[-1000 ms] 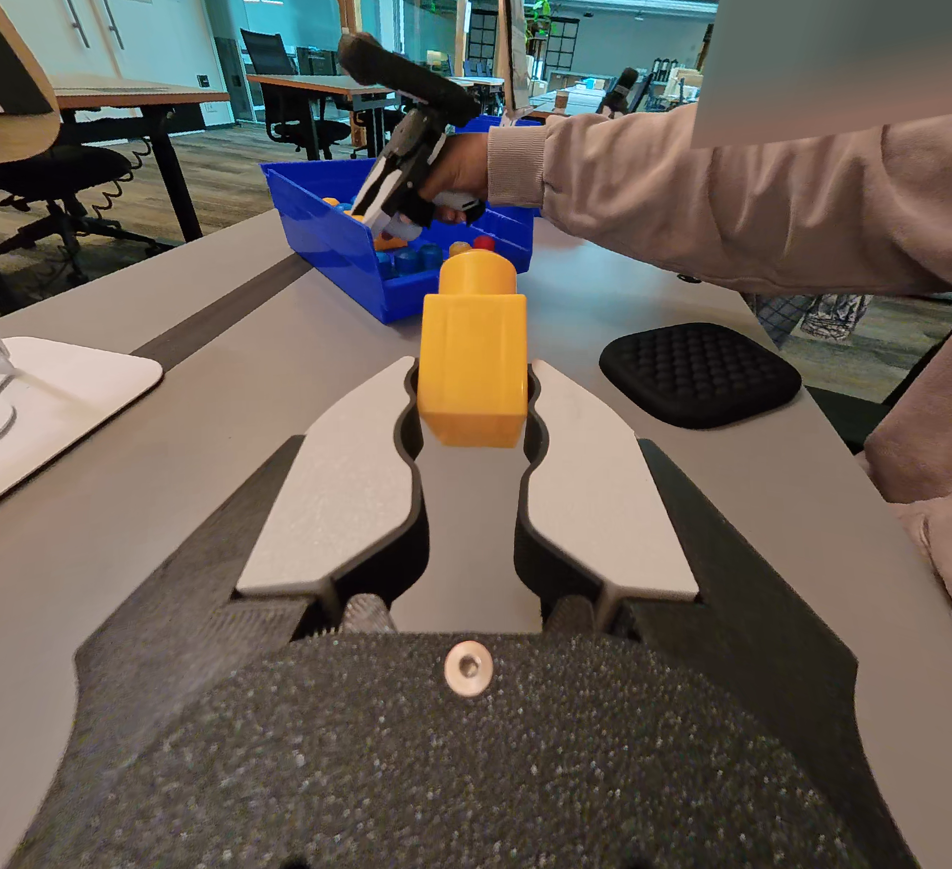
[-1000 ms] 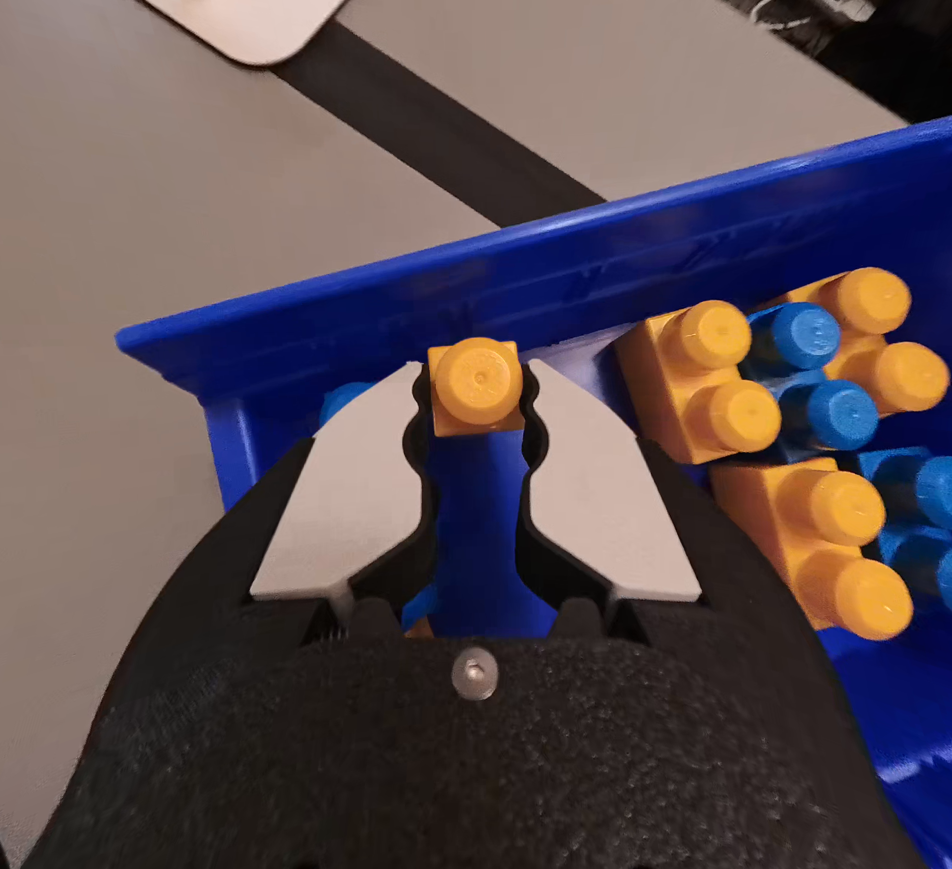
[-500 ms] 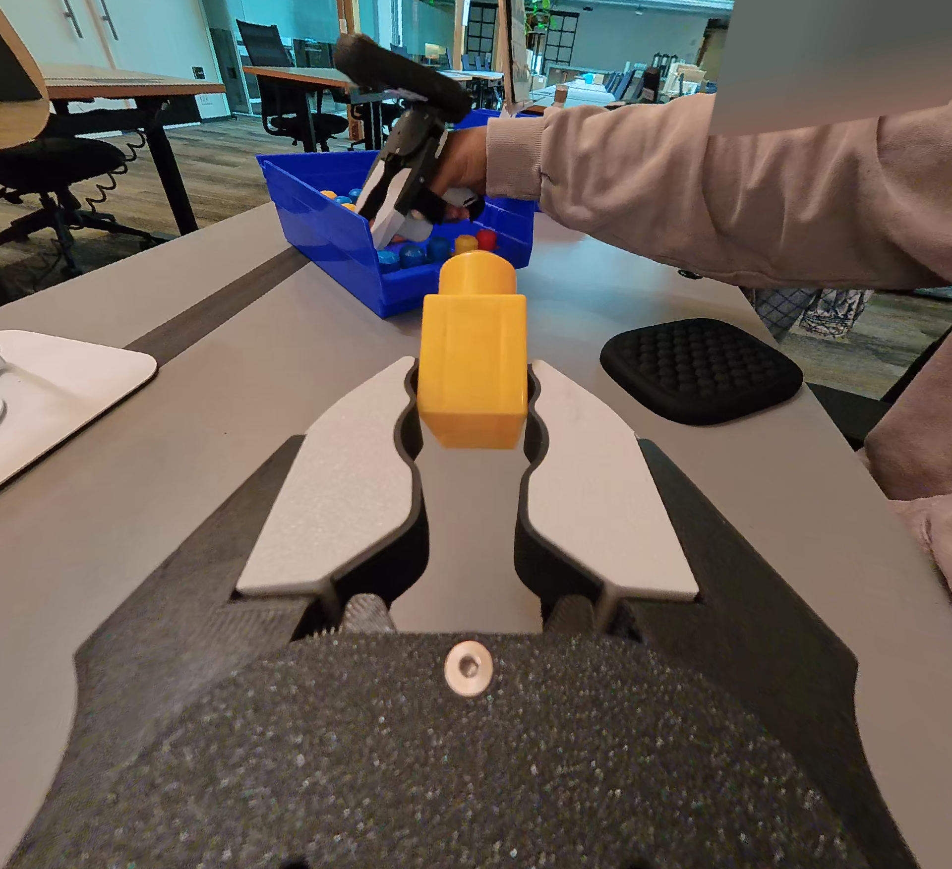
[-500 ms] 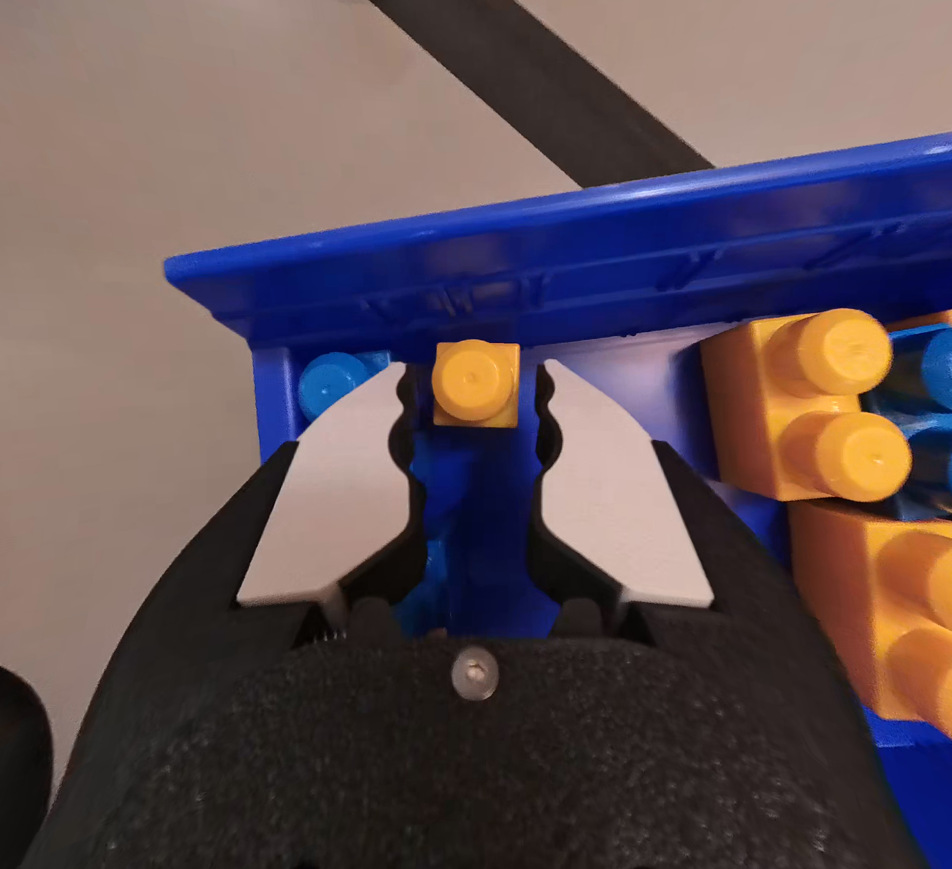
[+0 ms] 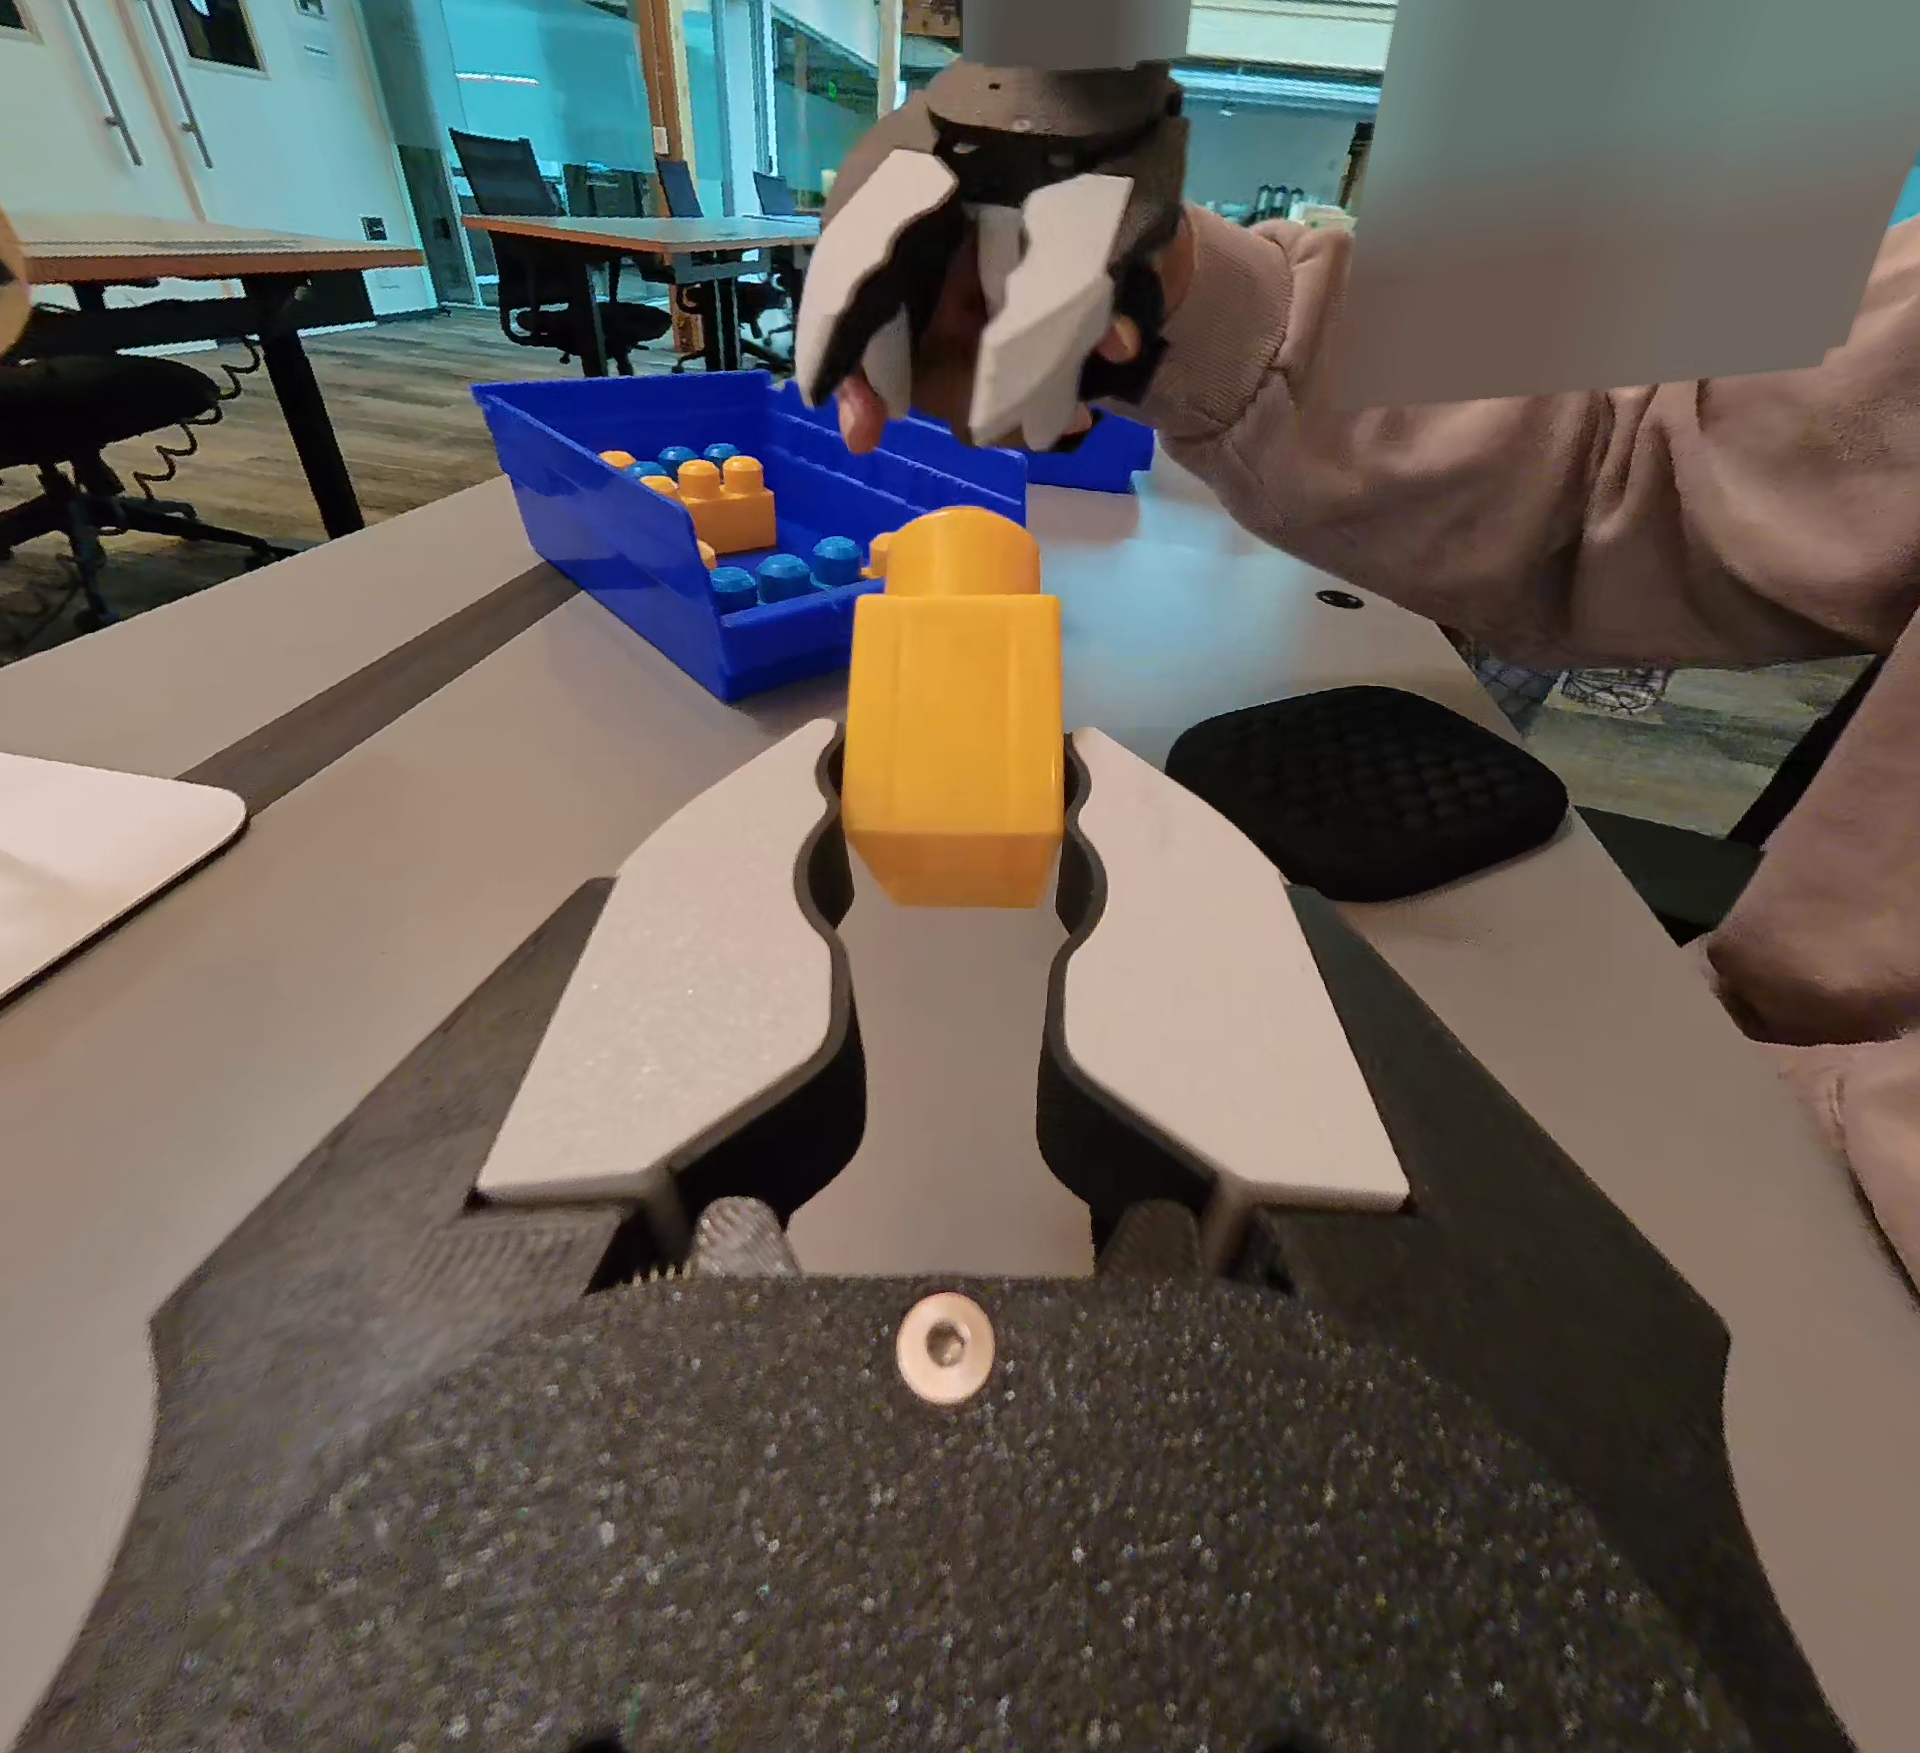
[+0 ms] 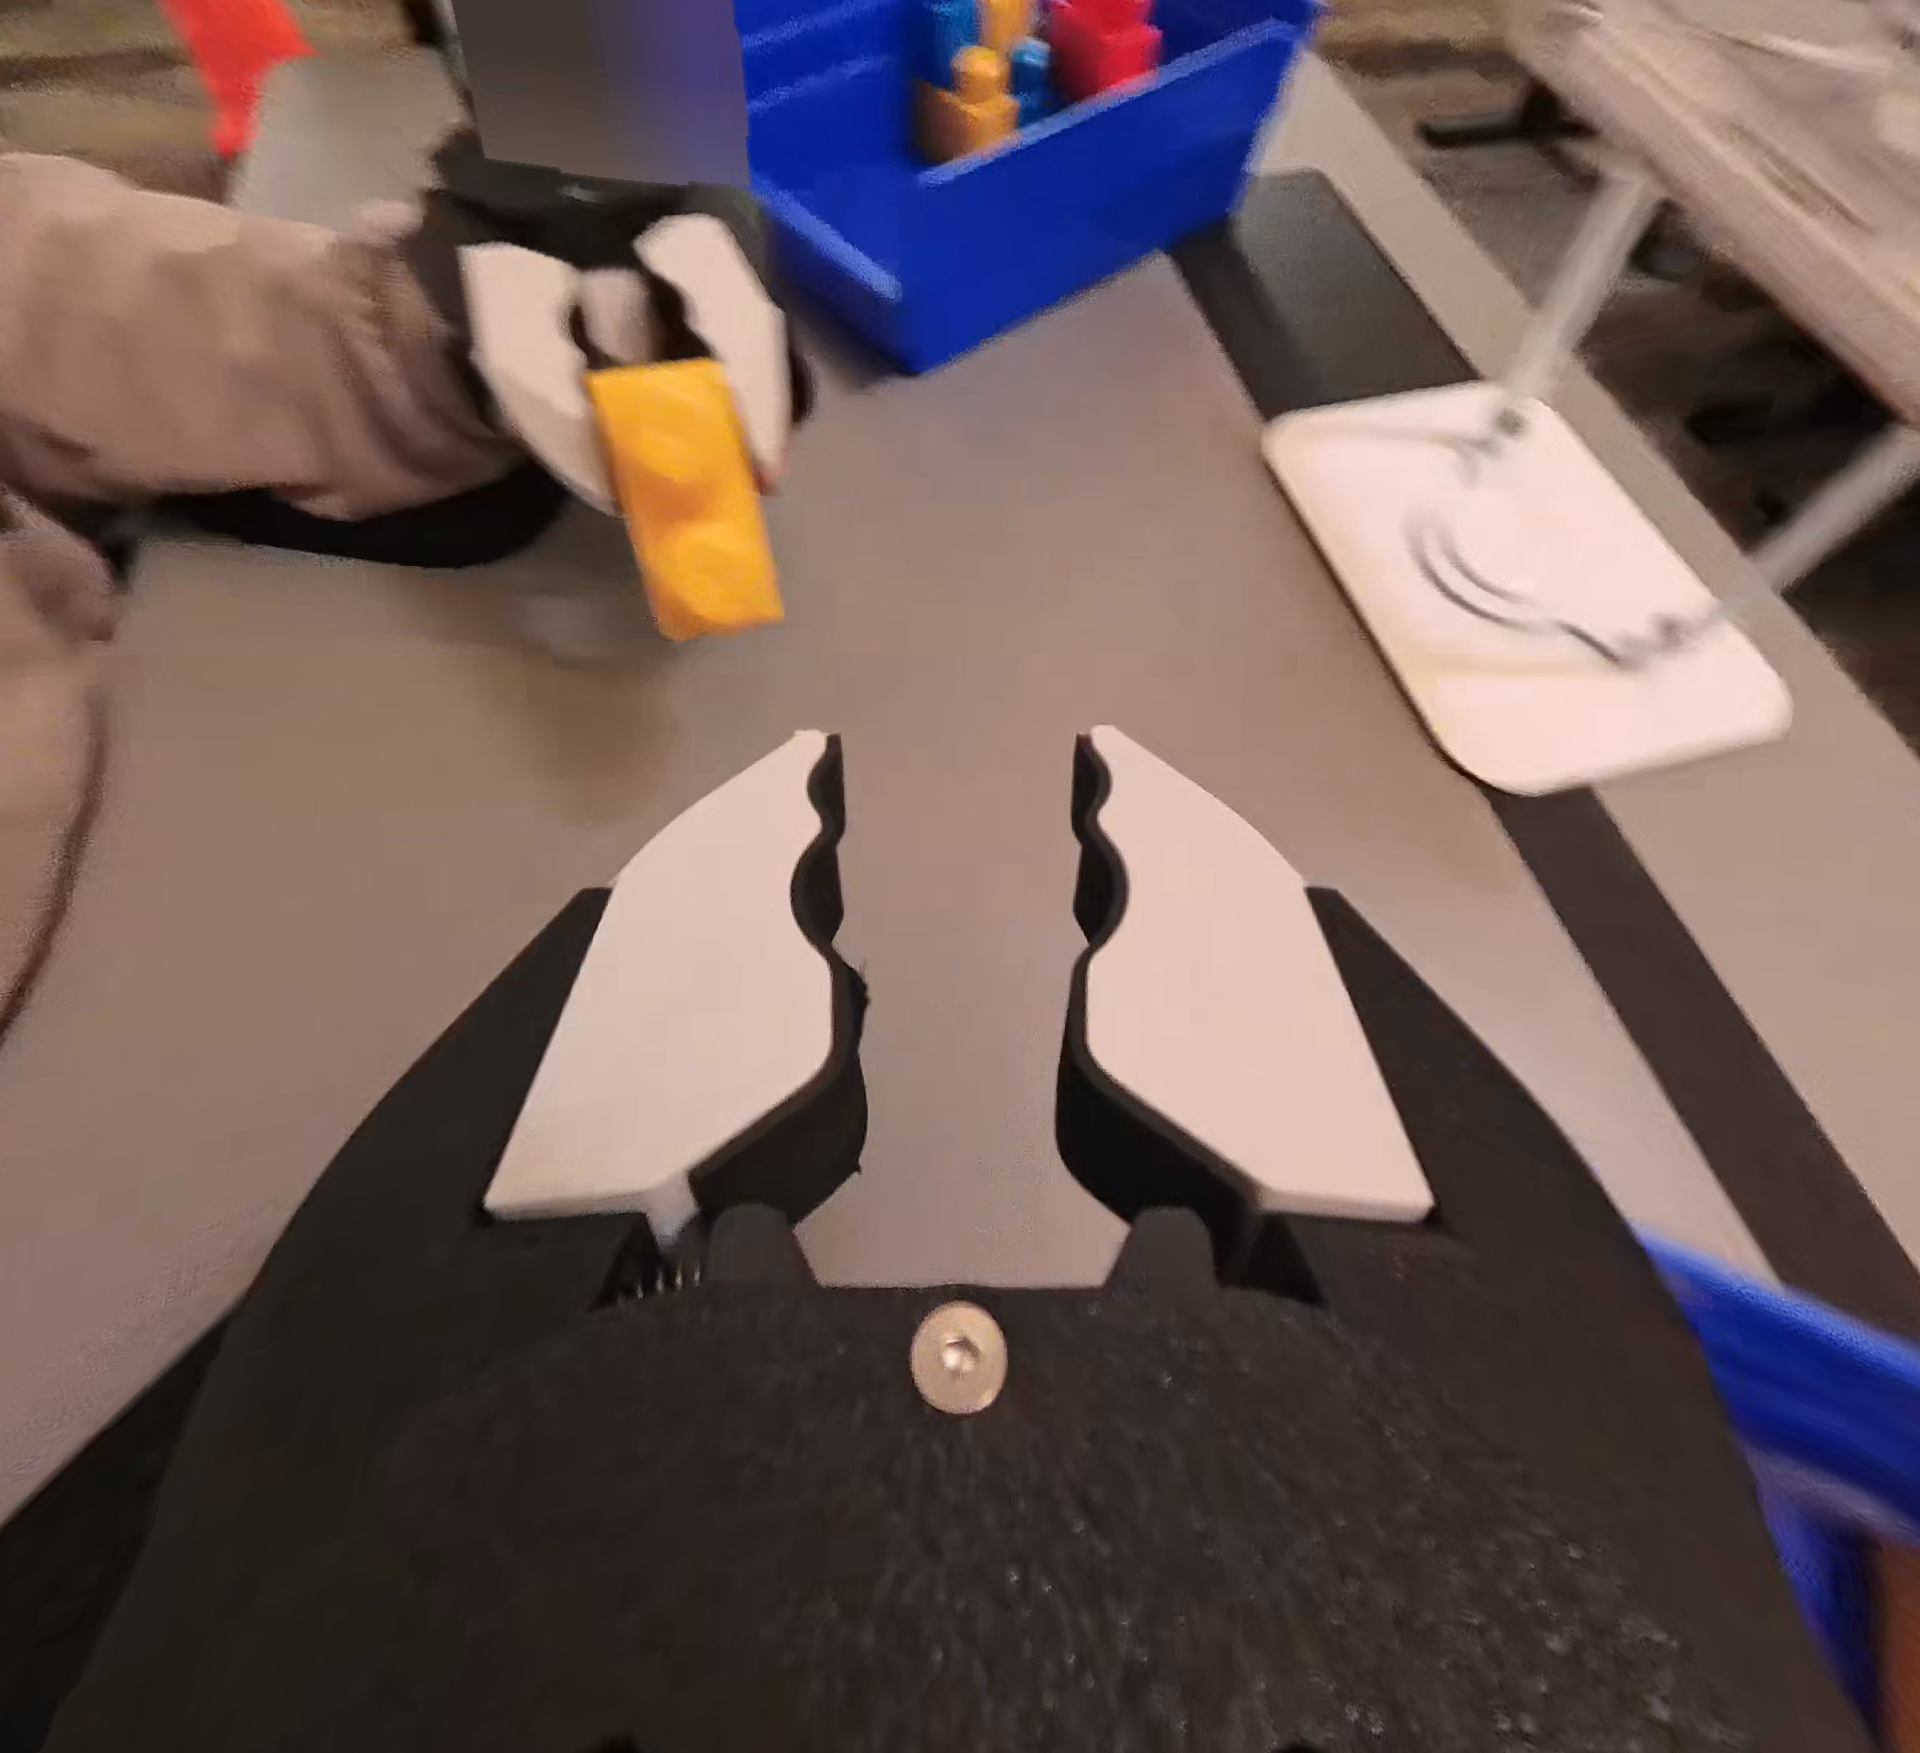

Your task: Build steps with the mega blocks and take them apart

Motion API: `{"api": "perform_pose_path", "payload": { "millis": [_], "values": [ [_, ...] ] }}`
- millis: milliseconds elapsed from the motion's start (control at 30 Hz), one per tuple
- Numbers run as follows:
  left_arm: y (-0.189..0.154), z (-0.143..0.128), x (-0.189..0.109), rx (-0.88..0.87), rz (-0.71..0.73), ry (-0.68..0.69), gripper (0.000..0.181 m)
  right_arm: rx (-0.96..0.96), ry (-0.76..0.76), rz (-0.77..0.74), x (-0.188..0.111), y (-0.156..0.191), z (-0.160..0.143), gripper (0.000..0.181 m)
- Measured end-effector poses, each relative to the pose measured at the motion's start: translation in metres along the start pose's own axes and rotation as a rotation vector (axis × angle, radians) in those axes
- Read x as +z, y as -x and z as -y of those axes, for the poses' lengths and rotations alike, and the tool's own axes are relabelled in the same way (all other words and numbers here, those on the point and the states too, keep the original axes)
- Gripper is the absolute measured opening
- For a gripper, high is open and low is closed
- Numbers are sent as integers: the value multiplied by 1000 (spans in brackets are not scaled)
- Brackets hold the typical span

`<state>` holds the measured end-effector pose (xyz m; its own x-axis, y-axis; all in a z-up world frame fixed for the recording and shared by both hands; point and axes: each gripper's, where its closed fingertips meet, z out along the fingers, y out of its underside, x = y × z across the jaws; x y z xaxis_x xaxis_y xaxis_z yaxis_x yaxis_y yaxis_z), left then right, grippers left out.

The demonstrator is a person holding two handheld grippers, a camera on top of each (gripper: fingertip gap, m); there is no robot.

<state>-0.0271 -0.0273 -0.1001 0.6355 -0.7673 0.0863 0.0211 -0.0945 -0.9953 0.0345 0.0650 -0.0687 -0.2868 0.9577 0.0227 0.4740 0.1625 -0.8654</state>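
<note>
Left gripper is clamping a yellow block just above the table | right gripper is hanging over the table with jaws apart, holding nothing | other blocks are sitting in the blue bin beyond | black pad is lying beside.

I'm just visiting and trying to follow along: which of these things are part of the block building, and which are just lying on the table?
Part of the job:
- yellow block, clamped in the left hand-held gripper
- right hand-held gripper, open and empty
- blue bin with yellow and blue blocks
- second blue bin with stacked blocks

Lying about:
- black pad
- white base plate
</note>
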Motion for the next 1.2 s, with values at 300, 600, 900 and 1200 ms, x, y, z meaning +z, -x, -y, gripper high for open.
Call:
{"api": "perform_pose_path", "payload": {
  "millis": [300, 600, 900, 1200],
  "values": [
    [-24, -5, 17, 34, -65, 17, 37, -154, 19, 163, 62, 83, 17, 32],
    [-9, 4, 15, 89, 64, -41, 33, -138, 2, 101, 34, 64, 24, 28],
    [49, 29, -27, 158, 488, -144, 0, -58, 308, -317, -84, -90, -22, 29],
    [67, 28, -42, 151, 597, -147, 0, 175, 709, -509, -159, -200, -147, 28]
  ]
}}
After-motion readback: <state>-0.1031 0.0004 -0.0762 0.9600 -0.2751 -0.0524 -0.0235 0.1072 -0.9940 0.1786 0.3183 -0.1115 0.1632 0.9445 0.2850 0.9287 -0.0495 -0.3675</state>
